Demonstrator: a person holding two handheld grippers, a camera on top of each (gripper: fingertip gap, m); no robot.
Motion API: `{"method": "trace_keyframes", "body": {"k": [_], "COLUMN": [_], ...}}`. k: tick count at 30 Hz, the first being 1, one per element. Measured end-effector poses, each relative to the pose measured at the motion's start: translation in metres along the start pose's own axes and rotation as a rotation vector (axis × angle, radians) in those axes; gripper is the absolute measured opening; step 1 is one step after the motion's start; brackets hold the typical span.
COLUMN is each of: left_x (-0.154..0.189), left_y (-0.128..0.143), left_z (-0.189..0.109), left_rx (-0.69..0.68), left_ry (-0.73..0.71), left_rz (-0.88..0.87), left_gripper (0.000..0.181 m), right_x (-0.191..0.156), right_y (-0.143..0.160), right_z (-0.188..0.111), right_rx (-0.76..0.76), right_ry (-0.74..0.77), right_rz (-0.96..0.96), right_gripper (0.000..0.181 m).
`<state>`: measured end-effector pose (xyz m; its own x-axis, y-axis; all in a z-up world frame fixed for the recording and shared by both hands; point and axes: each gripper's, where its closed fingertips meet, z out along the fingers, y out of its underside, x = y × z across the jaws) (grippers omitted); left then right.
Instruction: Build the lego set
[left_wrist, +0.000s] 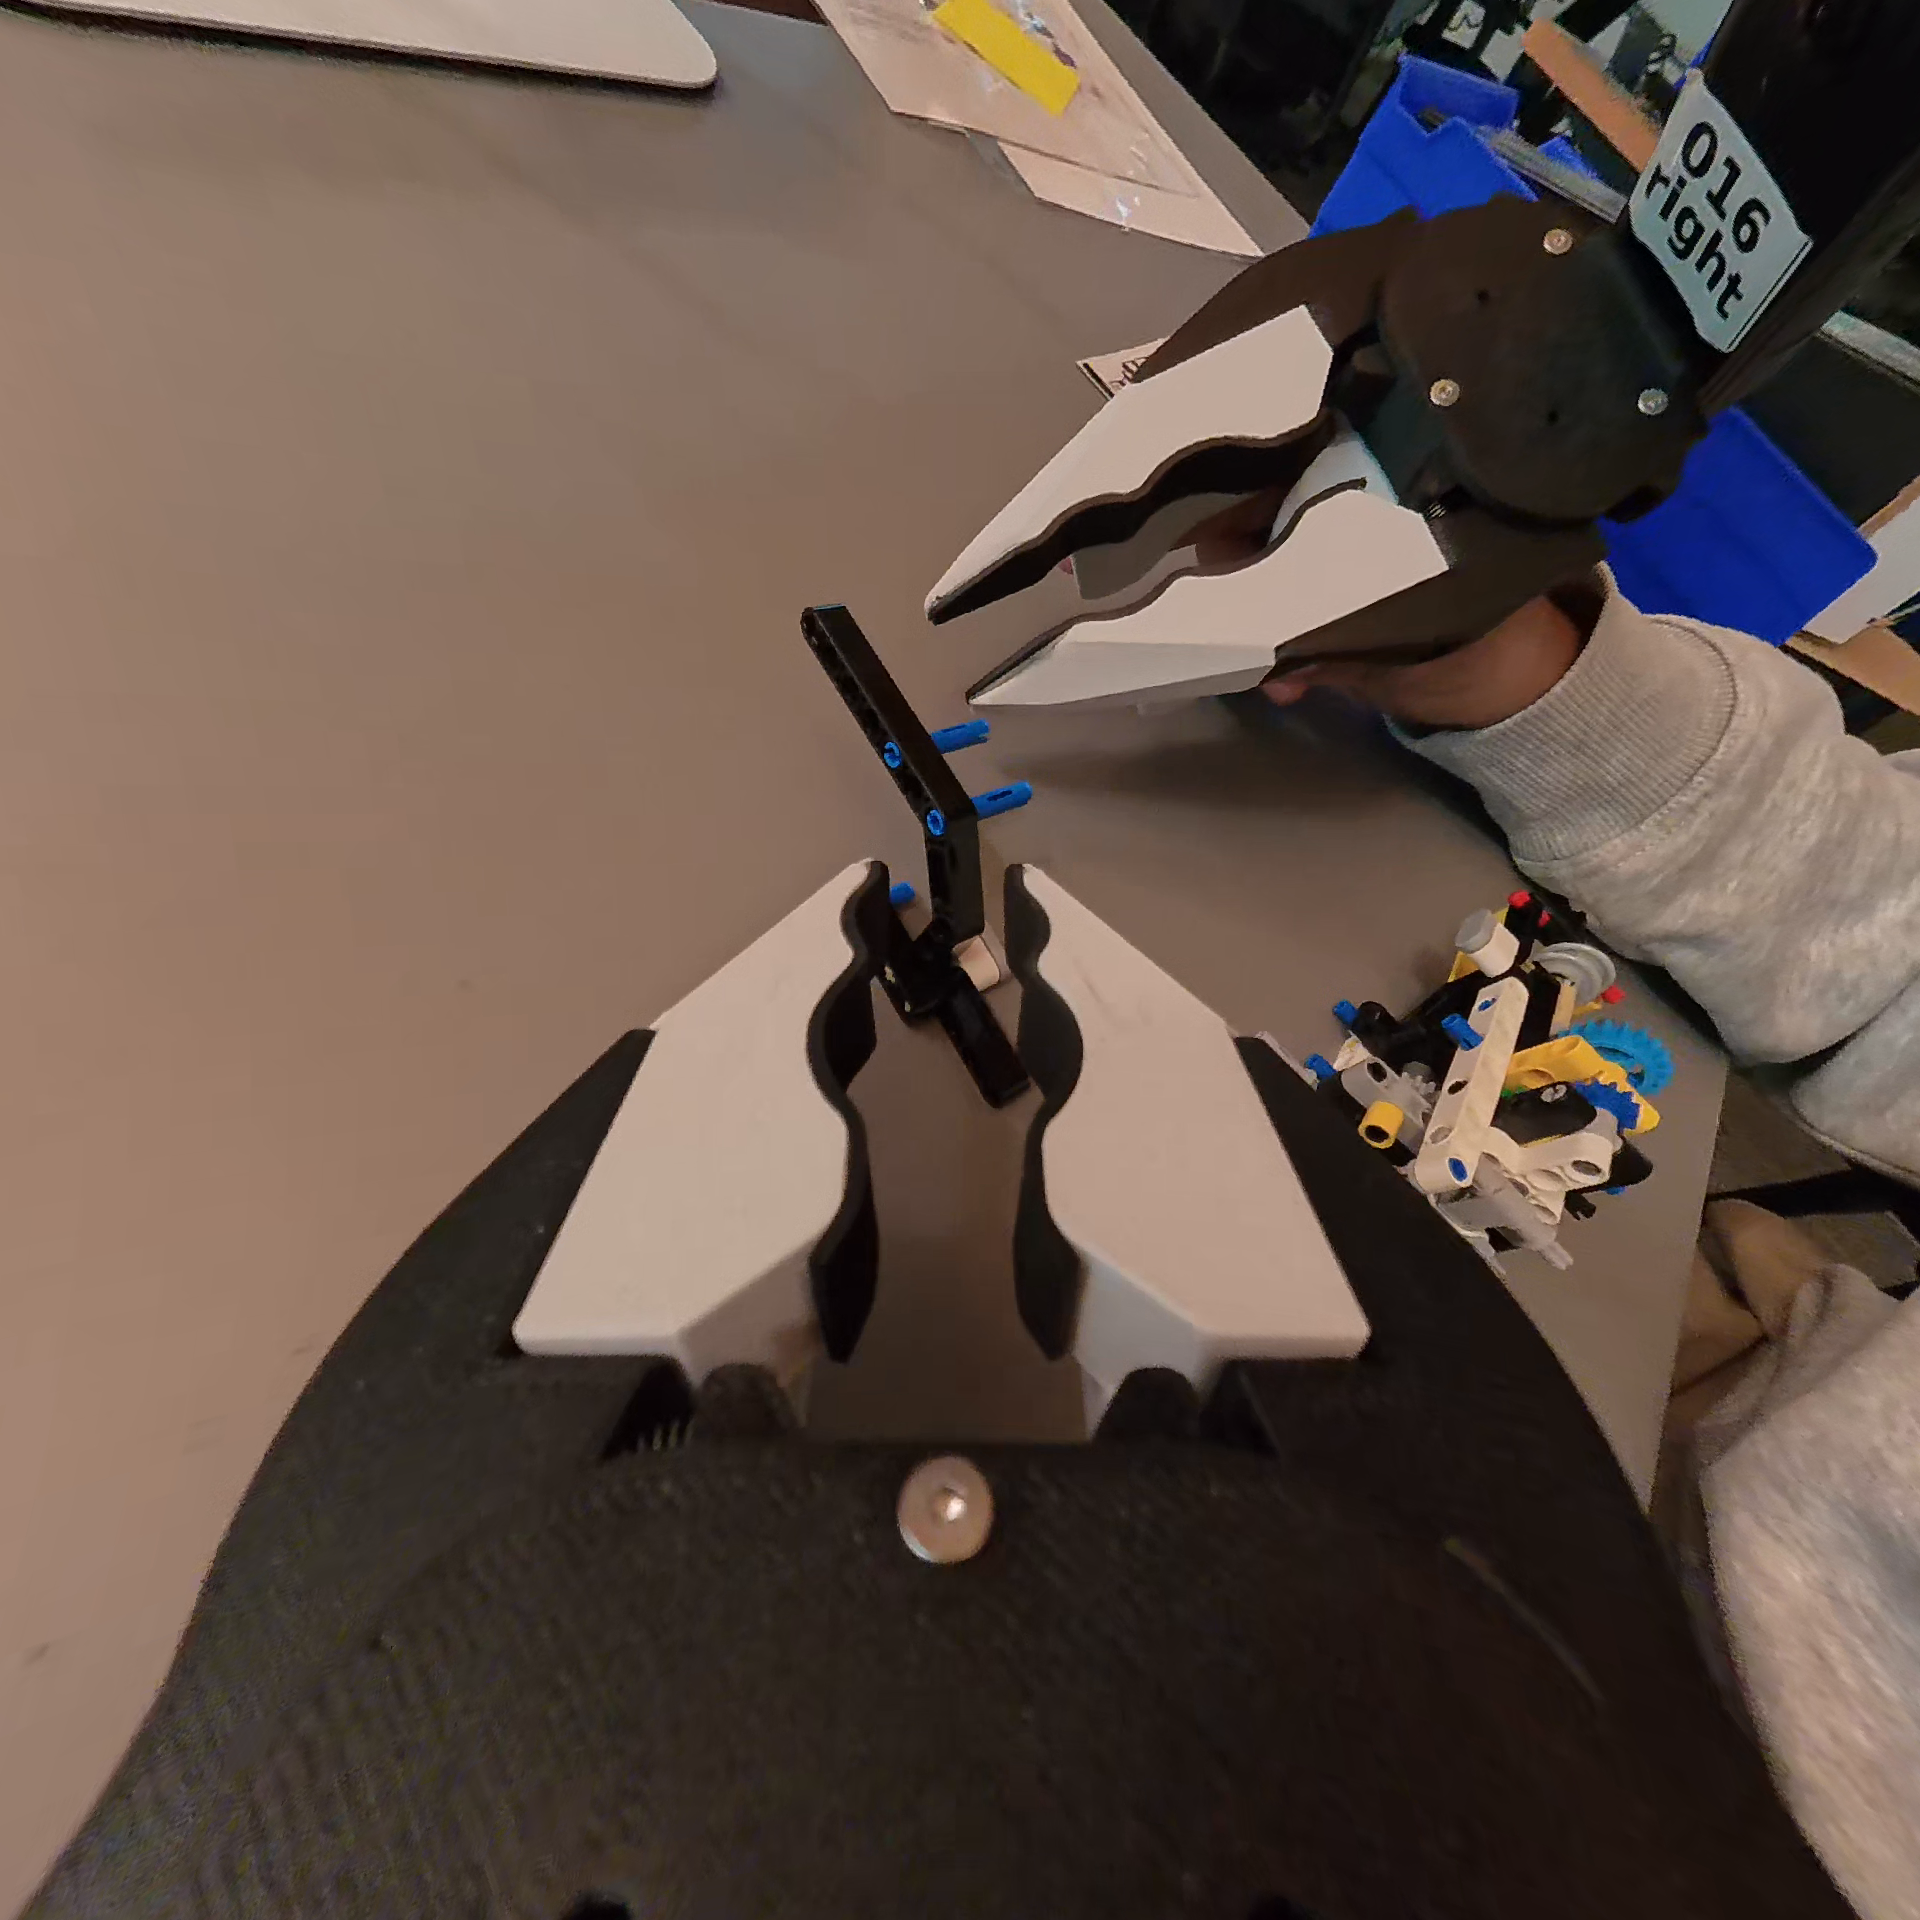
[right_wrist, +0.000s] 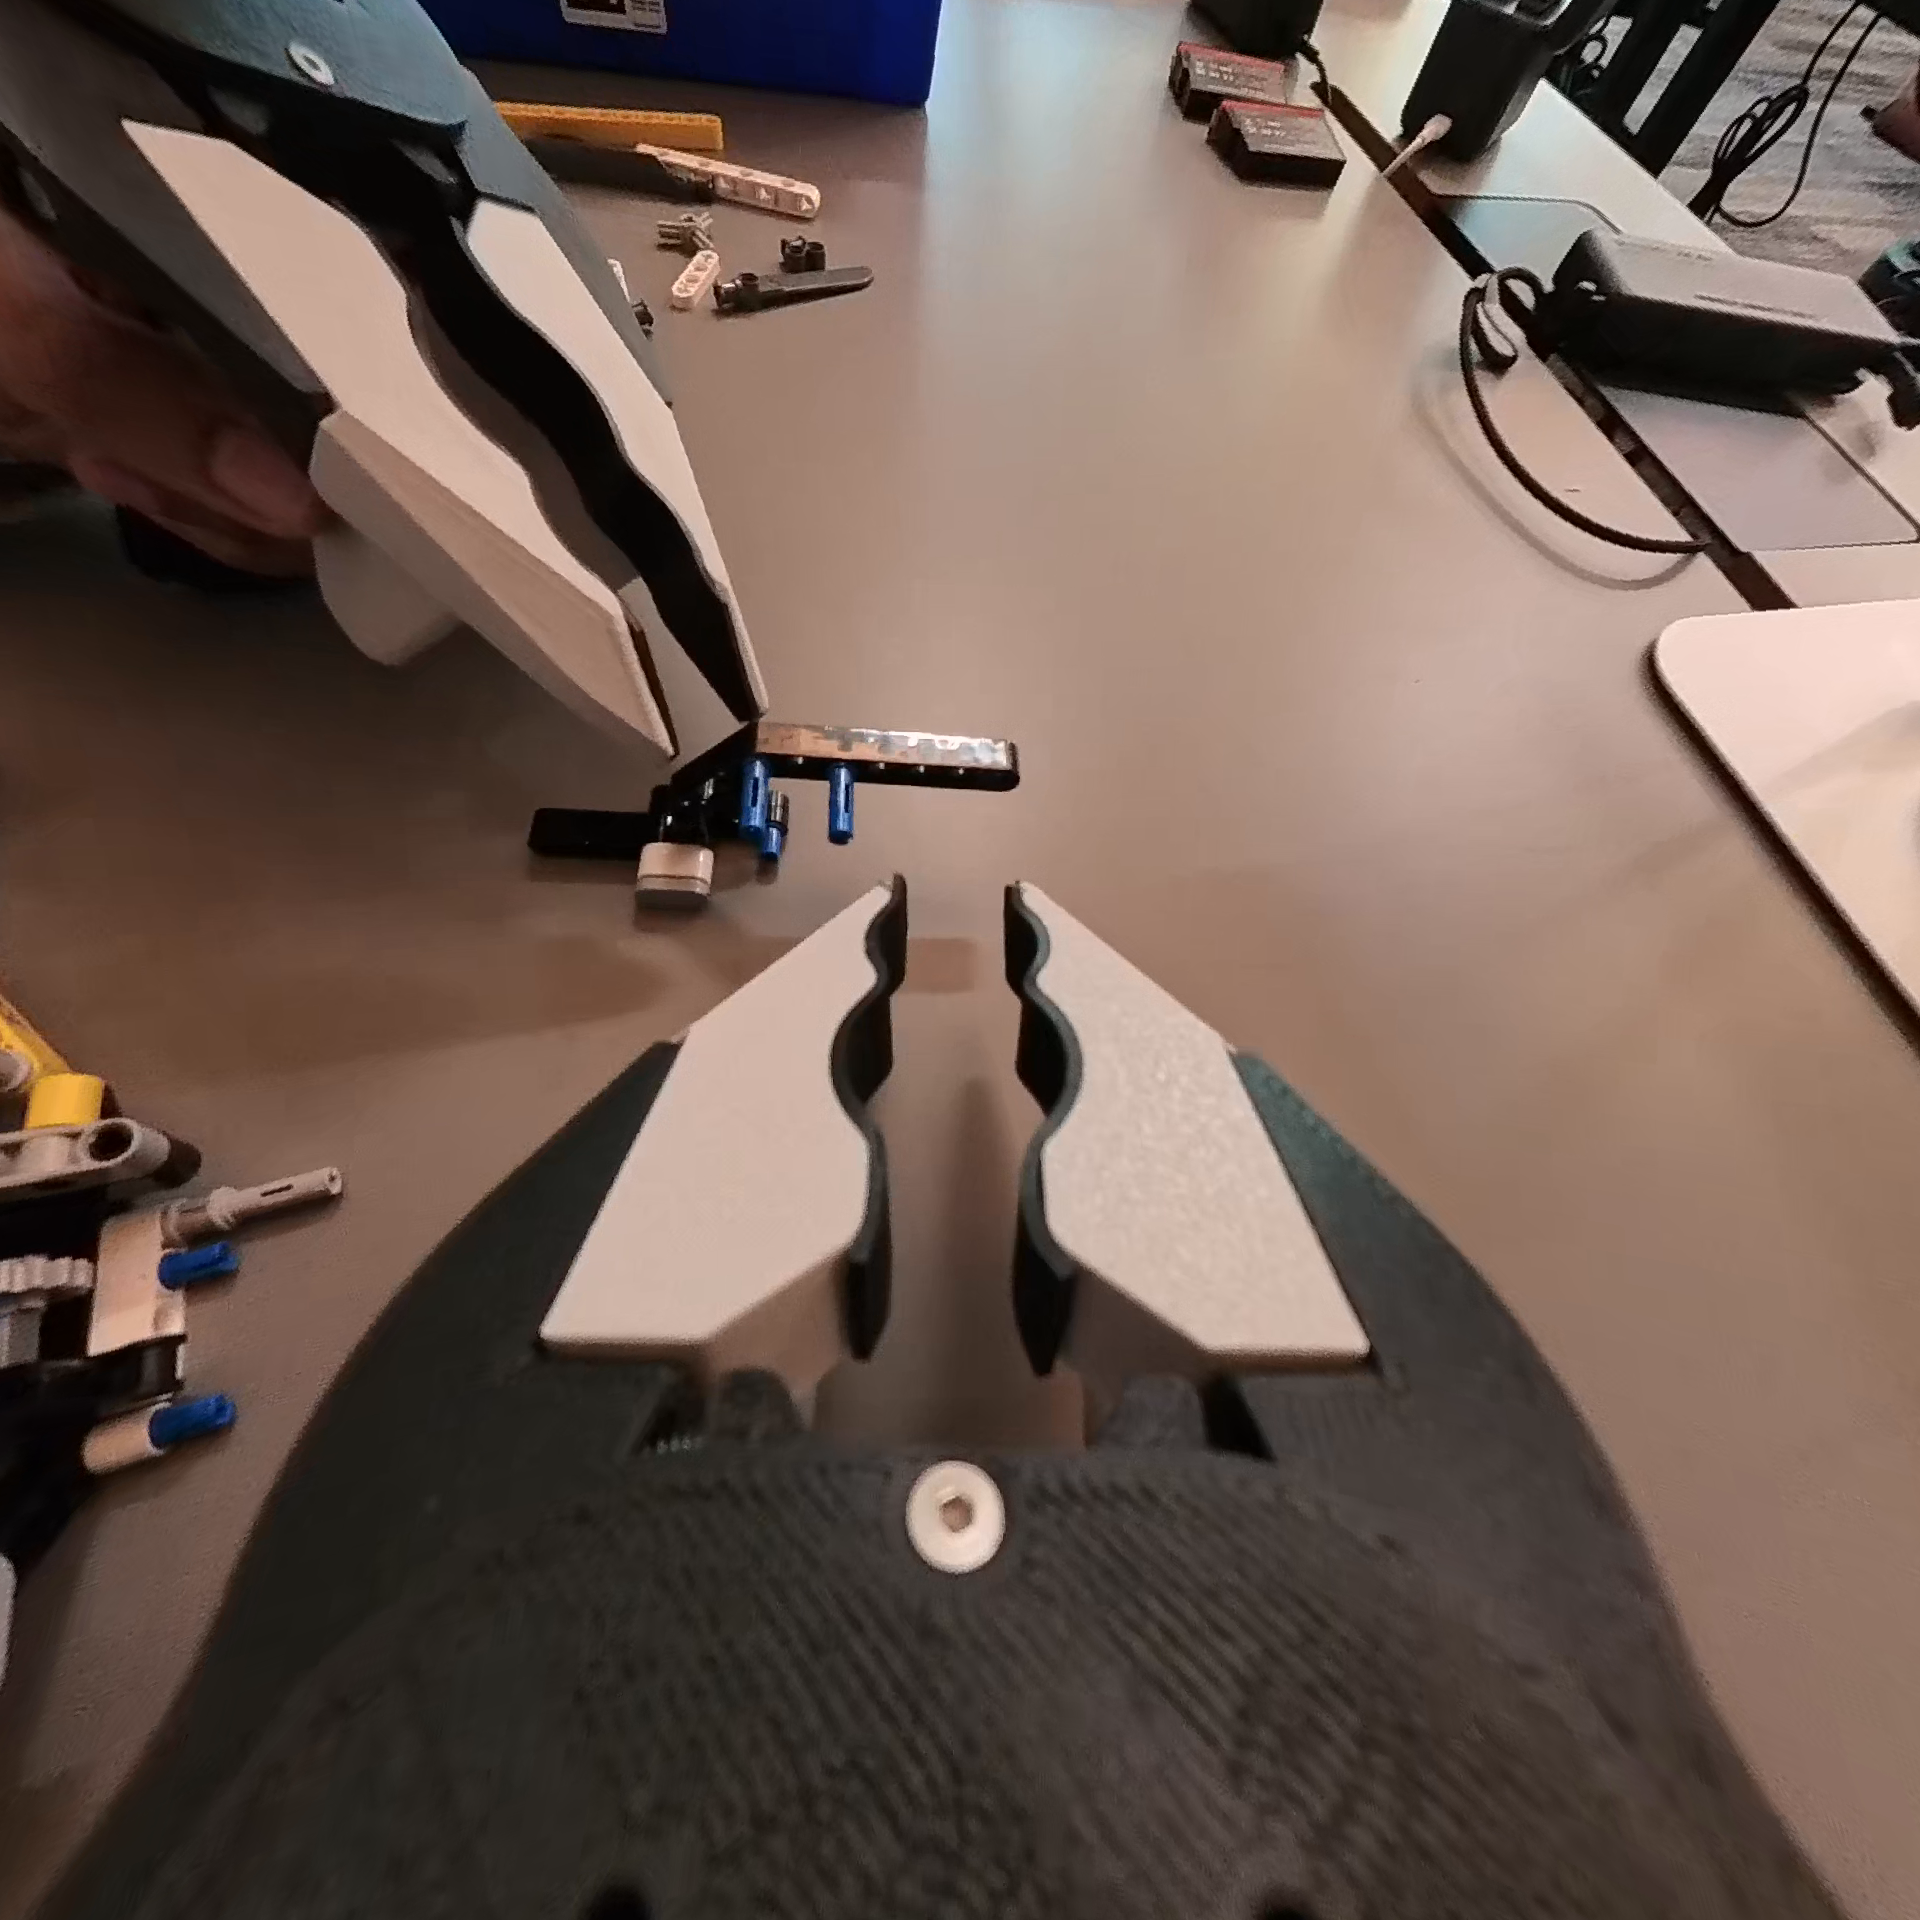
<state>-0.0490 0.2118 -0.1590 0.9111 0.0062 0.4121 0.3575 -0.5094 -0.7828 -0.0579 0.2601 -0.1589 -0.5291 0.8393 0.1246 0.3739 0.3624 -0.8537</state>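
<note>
A black bent lego beam (left_wrist: 889, 717) with blue pins (left_wrist: 1001, 798) and a small white bush lies on the grey table (left_wrist: 416, 623). My left gripper (left_wrist: 945, 871) is open, its jaws either side of the beam's bent end with small gaps. In the right wrist view the left gripper (right_wrist: 712, 727) has its tips just over the same beam (right_wrist: 883, 750). My right gripper (right_wrist: 954, 888) is open and empty, a little short of the beam; it also shows in the left wrist view (left_wrist: 951, 649). A part-built white, yellow and blue model (left_wrist: 1496, 1081) sits to the right.
Loose lego parts (right_wrist: 769, 281) and a yellow beam (right_wrist: 613, 123) lie at the far side by a blue bin (right_wrist: 727, 42). Power bricks with cables (right_wrist: 1714, 312) and a white pad (right_wrist: 1818, 748) are at the right. Paper sheets (left_wrist: 1039, 114) lie at the table's far edge. The tips of one gripper are about 6 cm away from the tips of the other. The yellow beam (right_wrist: 613, 123) sits 30 cm or so from the ends of my left fingers.
</note>
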Motion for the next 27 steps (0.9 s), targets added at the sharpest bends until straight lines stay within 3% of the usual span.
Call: {"method": "trace_keyframes", "body": {"k": [3, 6, 11, 13, 15, 18, 22, 24, 27], "left_x": [-0.002, -0.021, -0.059, -0.077, -0.094, -0.106, -0.102, -0.105, -0.115], "left_y": [-0.006, -0.023, -0.071, -0.065, -0.04, 0.006, 0.048, 0.054, 0.054], "left_z": [-0.006, -0.038, -0.158, -0.204, -0.233, -0.246, -0.224, -0.217, -0.221], "left_rx": [0.04, 0.08, 0.272, 0.301, 0.279, 0.208, 0.09, 0.033, 0.059], "left_ry": [-0.022, -0.187, -0.453, -0.541, -0.589, -0.6, -0.556, -0.547, -0.596], "left_rz": [0.029, 0.134, 0.14, 0.06, -0.02, -0.064, 0.028, 0.019, -0.007], "left_gripper": [0.021, 0.016, 0.01, 0.01, 0.009, 0.003, 0.006, 0.01, 0.007], "right_x": [0.0, 0.001, 0.002, 0.003, 0.003, 0.004, 0.007, 0.007, 0.007], "right_y": [0.0, -0.001, -0.003, -0.002, -0.002, -0.002, 0.0, 0.001, 0.002], "right_z": [0.0, -0.001, -0.002, -0.002, -0.002, -0.001, 0.0, 0.001, 0.002], "right_rx": [0.001, 0.011, 0.02, 0.018, 0.016, 0.012, 0.0, -0.009, -0.02], "right_ry": [0.003, 0.004, 0.001, -0.001, -0.001, 0.003, 0.017, 0.016, 0.011], "right_rz": [0.002, 0.01, 0.021, 0.025, 0.027, 0.03, 0.045, 0.052, 0.056], "right_gripper": [0.017, 0.017, 0.017, 0.017, 0.017, 0.017, 0.017, 0.017, 0.017]}}
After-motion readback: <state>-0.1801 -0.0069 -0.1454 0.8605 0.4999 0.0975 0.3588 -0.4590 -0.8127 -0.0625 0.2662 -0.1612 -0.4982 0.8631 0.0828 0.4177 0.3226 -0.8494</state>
